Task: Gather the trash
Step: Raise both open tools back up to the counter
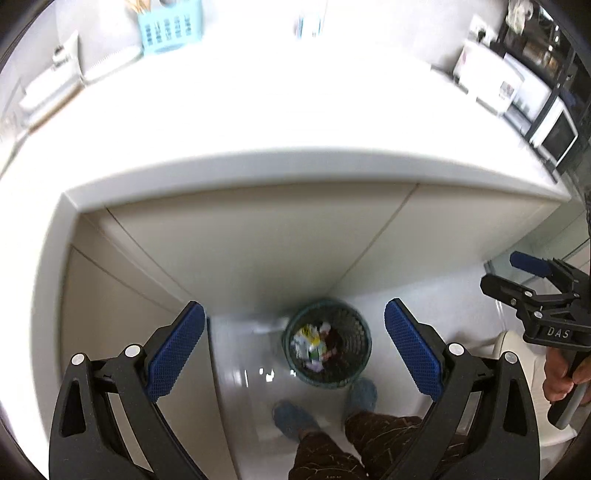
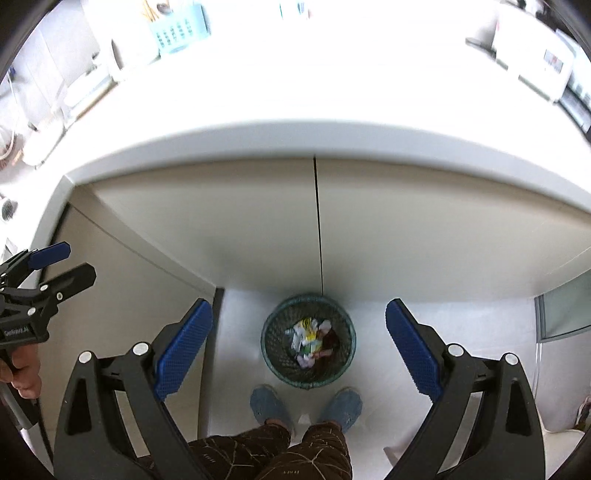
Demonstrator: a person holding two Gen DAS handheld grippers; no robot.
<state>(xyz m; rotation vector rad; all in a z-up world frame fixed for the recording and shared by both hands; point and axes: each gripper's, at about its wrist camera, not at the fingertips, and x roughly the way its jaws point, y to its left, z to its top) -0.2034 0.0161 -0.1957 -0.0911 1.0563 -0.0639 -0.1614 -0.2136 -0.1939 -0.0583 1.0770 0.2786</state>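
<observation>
Two tools, both spread wide and gripping nothing: left tool (image 1: 295, 350) at the bottom of the left wrist view, right tool (image 2: 299, 350) at the bottom of the right wrist view, blue pads well apart on each. Framed between each pair of pads, lower centre of both views, a round mesh trash bin (image 2: 308, 341) standing on the pale floor (image 2: 388, 369), just in front of a pair of blue slippers (image 2: 267, 406). Inside the bin, a heap of crumpled wrappers (image 2: 310, 341) in white, yellow and pink. Behind the bin, flat cabinet fronts (image 2: 258, 221), and above them the white table (image 2: 295, 92) filling the upper half of each view, overexposed. At the far upper left of the table, a light blue slotted basket (image 2: 181, 29); along the upper right, white boxes, too washed out to read.

No loose trash visible on the table or floor, though glare may be hiding some. Judged stage: between pieces, or near the end. For a clean next pick: raise and level a tool toward the table, scan the glare-washed surface slowly, approach any scrap from above with pads straddling it, close gently, then release squarely over the bin's mouth.
</observation>
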